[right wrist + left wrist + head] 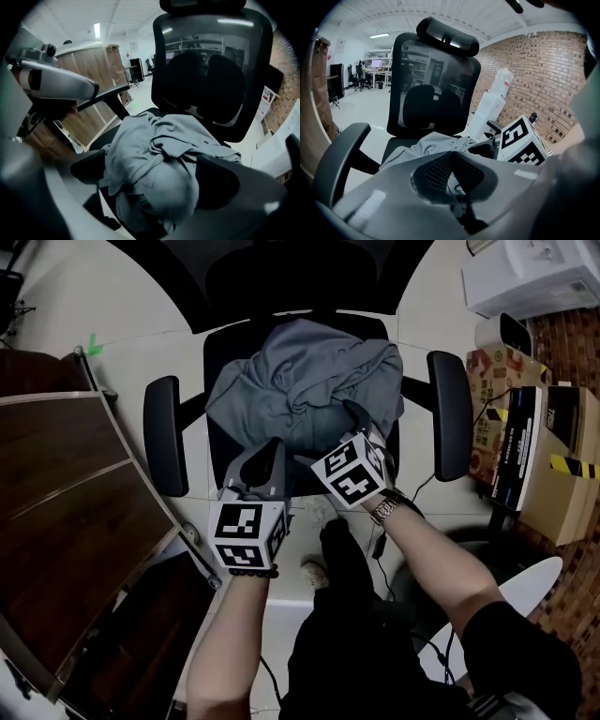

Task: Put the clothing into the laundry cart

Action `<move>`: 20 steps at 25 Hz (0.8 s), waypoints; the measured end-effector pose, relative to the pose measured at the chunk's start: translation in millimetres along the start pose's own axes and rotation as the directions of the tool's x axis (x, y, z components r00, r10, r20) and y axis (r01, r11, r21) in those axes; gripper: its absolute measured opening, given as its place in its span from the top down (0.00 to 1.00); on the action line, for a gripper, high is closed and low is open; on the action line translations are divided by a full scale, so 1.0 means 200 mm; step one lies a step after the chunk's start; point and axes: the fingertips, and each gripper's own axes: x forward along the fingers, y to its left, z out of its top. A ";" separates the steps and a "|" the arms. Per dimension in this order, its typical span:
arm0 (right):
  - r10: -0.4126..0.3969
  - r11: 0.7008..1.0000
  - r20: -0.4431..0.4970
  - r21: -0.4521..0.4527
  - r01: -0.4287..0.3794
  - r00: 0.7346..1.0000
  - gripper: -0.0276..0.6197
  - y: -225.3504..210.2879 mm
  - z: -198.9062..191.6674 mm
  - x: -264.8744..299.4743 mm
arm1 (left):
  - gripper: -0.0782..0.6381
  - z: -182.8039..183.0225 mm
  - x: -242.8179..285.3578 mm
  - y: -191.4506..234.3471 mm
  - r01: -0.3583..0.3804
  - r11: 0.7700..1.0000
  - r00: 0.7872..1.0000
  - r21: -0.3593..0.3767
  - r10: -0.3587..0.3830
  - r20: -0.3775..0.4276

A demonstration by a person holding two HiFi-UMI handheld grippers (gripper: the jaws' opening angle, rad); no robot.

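A: Where is the clothing?
B: Heaped on the office chair seat, between the armrests
A: And around it?
B: Desk on the left, boxes on the right; left gripper at the seat's front edge, right gripper beside it, over the clothing

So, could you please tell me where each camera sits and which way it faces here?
Head view: on the person's head, looking steeply down on the grey garment heaped on the office chair; forearms, left tongs and right tongs show.
Left gripper view: on the left tongs, facing the chair's backrest; its shut jaws fill the bottom, the right tongs beside them.
Right gripper view: on the right tongs, tilted down at the garment between its open jaws.
Shared: all three show the garment and the chair.
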 end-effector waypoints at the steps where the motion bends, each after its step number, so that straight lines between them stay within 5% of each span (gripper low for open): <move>1: -0.006 1.000 -0.012 -0.003 0.006 1.000 0.05 -0.02 -0.02 0.05 | 0.89 -0.02 0.04 0.02 -0.001 1.000 1.000 -0.007 0.001 -0.002; 11: -0.022 1.000 -0.106 -0.013 0.020 0.994 0.05 -0.16 -0.22 0.45 | 0.89 -0.17 0.32 0.15 -0.006 0.999 1.000 0.037 0.007 -0.022; 20: -0.061 0.997 -0.179 -0.059 0.051 0.982 0.05 -0.21 -0.33 0.63 | 0.89 -0.24 0.44 0.22 -0.009 1.000 1.000 -0.001 0.009 -0.023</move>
